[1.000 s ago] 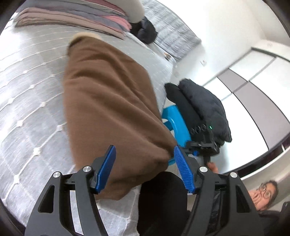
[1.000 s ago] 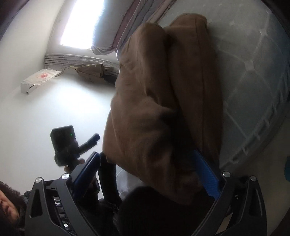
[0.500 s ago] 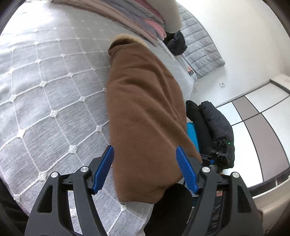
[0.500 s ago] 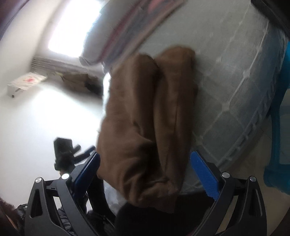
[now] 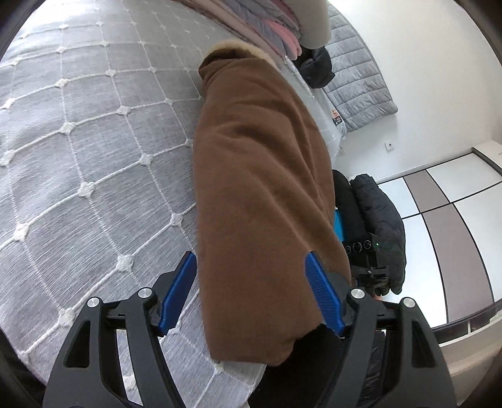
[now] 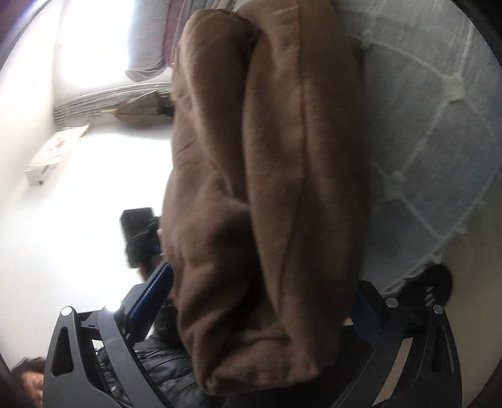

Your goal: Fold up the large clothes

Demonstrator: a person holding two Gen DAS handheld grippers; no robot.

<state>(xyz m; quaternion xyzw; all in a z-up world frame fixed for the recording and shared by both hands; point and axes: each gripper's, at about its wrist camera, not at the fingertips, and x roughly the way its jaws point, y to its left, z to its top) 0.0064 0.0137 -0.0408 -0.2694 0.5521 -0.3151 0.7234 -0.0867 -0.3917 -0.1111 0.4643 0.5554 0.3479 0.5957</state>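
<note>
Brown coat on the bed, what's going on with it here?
A person with a handheld gripper in each hand is folding a brown coat on a grey quilted bed. The coat lies folded lengthwise into a long narrow strip, its near end hanging over the bed's edge. The left gripper and right gripper both stand open, fingers either side of that near end; neither is clamped on the cloth. Folded bedding is stacked beyond the coat's furry collar.
</note>
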